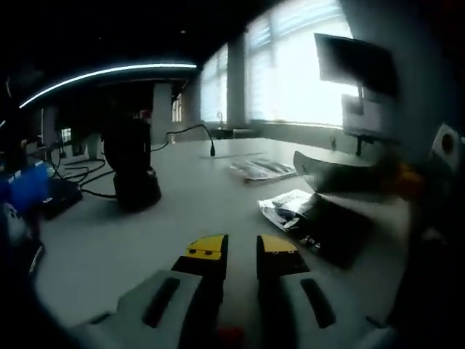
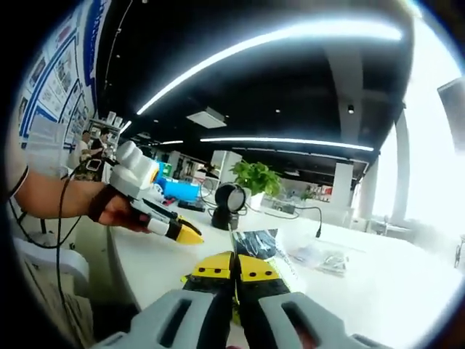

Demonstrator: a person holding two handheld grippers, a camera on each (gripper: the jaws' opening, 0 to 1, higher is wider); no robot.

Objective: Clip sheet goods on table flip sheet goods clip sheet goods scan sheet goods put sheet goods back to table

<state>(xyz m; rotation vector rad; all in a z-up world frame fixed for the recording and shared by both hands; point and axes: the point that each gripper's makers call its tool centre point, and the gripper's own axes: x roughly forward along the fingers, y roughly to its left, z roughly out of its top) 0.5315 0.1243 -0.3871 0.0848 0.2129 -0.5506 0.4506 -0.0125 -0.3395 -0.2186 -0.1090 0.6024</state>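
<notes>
white table (image 1: 182,211) under strip lights (image 2: 276,40); right hand-held gripper (image 2: 235,270) clamped on dark sheet packet (image 2: 256,243), left hand-held gripper (image 1: 240,251) parted.

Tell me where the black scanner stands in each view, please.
Left gripper view: black scanner left of centre, on the table.
Right gripper view: black scanner near centre, above the jaws.
Shared landmark: clear packet lying flat on the table.

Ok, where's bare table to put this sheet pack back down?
Bare table lies between the left tongs and the black scanner stand. It is crowded to the right, where a packet and a clear packet lie. The right tongs grip the sheet pack.
</notes>
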